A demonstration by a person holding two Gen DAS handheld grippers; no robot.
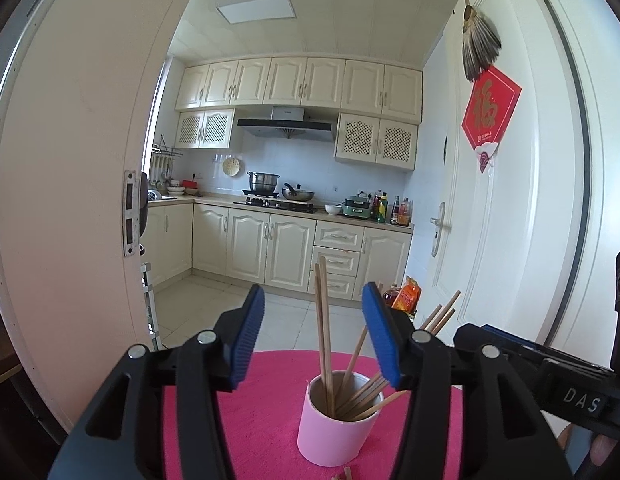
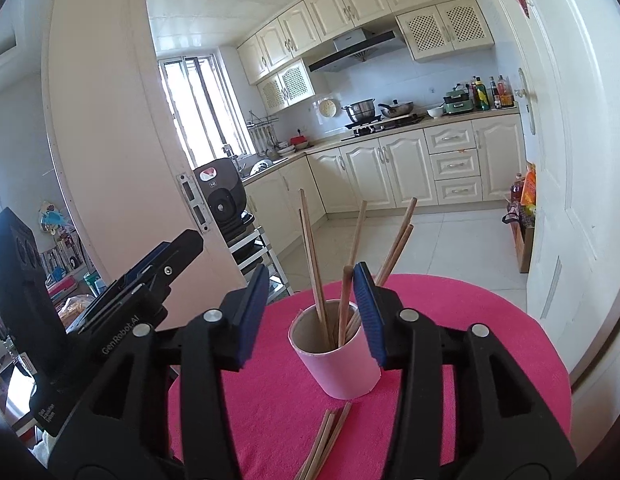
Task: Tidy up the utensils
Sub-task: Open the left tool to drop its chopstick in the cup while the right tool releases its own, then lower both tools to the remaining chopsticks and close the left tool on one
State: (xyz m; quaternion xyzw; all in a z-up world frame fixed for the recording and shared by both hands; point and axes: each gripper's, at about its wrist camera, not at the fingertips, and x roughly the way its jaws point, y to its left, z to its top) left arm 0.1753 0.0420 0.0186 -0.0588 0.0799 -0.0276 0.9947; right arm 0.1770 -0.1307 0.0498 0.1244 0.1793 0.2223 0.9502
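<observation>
While most of the wooden chopsticks [image 2: 351, 276] already stand in the pale pink cylindrical cup [image 2: 337, 354] on the round table with its bright pink cloth [image 2: 489, 344], I judge the job well advanced but not finished. From the right wrist view I count several sticks leaning at different angles inside the cup, some towards the far rim and two standing nearly upright at the left. A small loose bundle of chopsticks [image 2: 323, 440] lies flat on the cloth just in front of the cup, apart from it, and these remain to be collected. In the left wrist view only the tips of that bundle [image 1: 345, 473] show at the bottom edge.

My right gripper [image 2: 310, 312] has its blue-padded jaws spread, with the cup and its sticks seen between them; nothing is pinched, though one stick looks very close to the right pad and I cannot tell whether it touches. My left gripper [image 1: 313, 336] is likewise spread and carries nothing, its pads either side of the cup in the picture, short of it.

What is left, as I read it, is to pick up the bundle on the cloth and drop it in with the rest. Whether other utensils lie outside these views I cannot tell.
</observation>
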